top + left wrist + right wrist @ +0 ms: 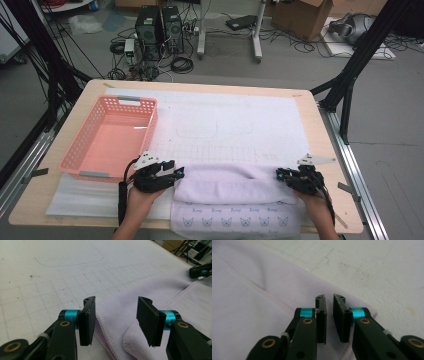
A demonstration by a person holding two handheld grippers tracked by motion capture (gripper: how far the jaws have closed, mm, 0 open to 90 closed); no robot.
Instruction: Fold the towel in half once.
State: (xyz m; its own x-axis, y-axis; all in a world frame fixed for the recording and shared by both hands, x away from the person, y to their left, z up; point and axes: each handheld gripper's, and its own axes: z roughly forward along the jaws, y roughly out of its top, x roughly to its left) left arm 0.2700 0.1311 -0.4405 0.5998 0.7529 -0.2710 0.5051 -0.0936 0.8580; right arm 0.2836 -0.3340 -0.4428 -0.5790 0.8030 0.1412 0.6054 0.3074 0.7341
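Hand-held gripper left [116, 321], half open astride the towel [235, 192] fold beside the basket [112, 137], should close squarely; right hand-held gripper [329, 320], nearly closed and empty, likewise.

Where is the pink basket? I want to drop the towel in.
In the high view the pink basket sits on the table's left side, just beyond the left claw.

- Left gripper [116, 322]: black flat jaws, teal rings behind the pads, brass-coloured screws on black links.
- Right gripper [329, 320]: same black jaws, teal rings, brass screws.
- Grey three-cornered plates on top, black cables trailing.
- Bare forearms, no sleeves.
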